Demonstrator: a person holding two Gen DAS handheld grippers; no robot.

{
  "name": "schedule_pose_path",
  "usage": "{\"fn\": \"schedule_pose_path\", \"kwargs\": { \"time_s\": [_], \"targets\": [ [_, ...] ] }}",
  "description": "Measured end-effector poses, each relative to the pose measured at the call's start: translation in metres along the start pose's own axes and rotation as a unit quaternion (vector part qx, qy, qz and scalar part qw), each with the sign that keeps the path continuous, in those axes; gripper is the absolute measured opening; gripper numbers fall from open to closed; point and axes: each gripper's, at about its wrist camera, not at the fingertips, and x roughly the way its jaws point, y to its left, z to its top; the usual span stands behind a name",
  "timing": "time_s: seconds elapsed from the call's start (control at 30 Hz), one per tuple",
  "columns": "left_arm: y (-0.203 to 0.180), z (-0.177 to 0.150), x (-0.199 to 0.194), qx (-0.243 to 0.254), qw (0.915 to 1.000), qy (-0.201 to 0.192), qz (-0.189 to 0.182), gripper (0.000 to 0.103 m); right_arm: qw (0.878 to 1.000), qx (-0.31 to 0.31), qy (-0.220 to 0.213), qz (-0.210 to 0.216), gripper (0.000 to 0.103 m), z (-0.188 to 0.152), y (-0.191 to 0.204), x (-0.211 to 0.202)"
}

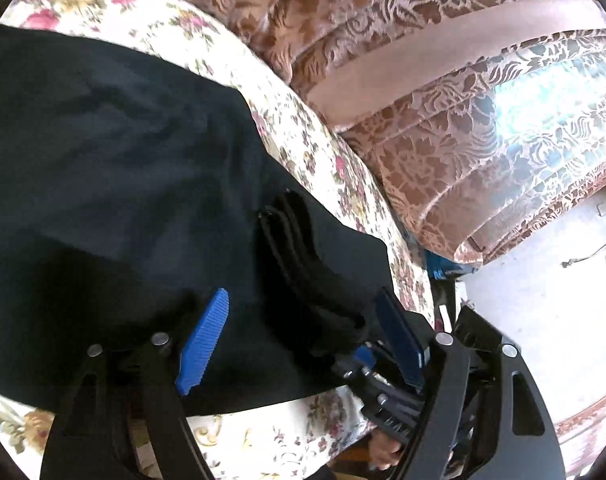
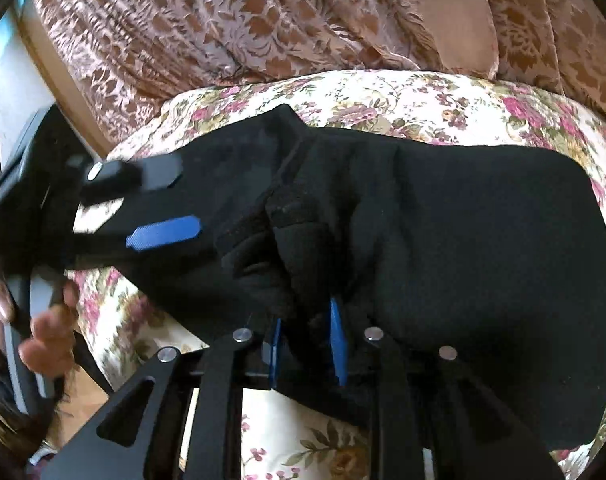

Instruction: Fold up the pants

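Pants, black, lie bunched on the floral bedsheet, in front of the brown patterned curtain. Left gripper hangs over the pants with its blue fingers spread wide apart. Right gripper pinches a fold at the pants' near edge, blue fingers close together on the cloth.

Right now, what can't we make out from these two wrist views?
- Right hand-held gripper, right wrist view: blue fingertips buried in pants folds; grip unclear.
- Pants' full extent, left wrist view: cut off at the left edge.
- Left hand-held gripper, right wrist view: motion-blurred.
- Bedspread under the pants: hidden in both views.
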Motion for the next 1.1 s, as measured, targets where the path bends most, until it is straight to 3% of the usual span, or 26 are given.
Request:
{"fn": "schedule_pose_path", "kwargs": {
  "time_s": [0.03,0.1,0.13,0.3,0.43,0.47,0.53,0.6,0.63,0.87,1.1],
  "targets": [
    [-0.001,0.002,0.005,-0.003,1.0,0.005,-0.001,0.075,1.0,-0.006,-0.002,0.005,0.028,-0.002,0.0,-0.002],
    [-0.003,0.005,0.012,-0.004,0.9999,0.015,-0.006,0.075,0.999,0.0,-0.001,0.045,0.061,-0.005,0.001,-0.005],
    [-0.004,0.007,0.017,-0.006,0.9998,0.02,-0.006,0.075,0.998,0.004,-0.006,0.06,0.065,-0.007,0.003,-0.011],
    [-0.004,0.011,0.039,-0.011,0.9987,0.047,0.018,0.075,0.997,0.022,-0.036,0.061,0.071,-0.017,-0.008,-0.052],
    [-0.001,0.01,0.053,-0.004,0.9966,0.07,0.044,0.073,0.994,0.082,-0.067,0.008,0.074,-0.044,-0.054,-0.099],
    [-0.002,0.01,0.056,-0.002,0.9963,0.073,0.046,0.068,0.992,0.101,-0.071,-0.012,0.074,-0.053,-0.067,-0.109],
    [-0.009,0.009,0.062,0.016,0.9952,0.084,0.048,0.034,0.988,0.131,-0.073,-0.044,0.074,-0.071,-0.087,-0.12],
    [-0.015,0.009,0.064,0.035,0.994,0.082,0.063,0.019,0.982,0.164,-0.06,-0.071,0.074,-0.09,-0.104,-0.121],
    [-0.019,0.009,0.063,0.041,0.9943,0.081,0.057,0.017,0.979,0.181,-0.054,-0.08,0.074,-0.099,-0.112,-0.119],
    [-0.057,0.015,0.041,0.079,0.9954,0.054,0.006,0.015,0.974,0.179,-0.047,-0.132,0.074,-0.098,-0.112,-0.095],
    [-0.118,0.019,0.024,0.146,0.9878,0.033,-0.044,0.014,0.968,0.212,-0.077,-0.111,0.073,-0.09,-0.121,-0.088]
  ]
}}
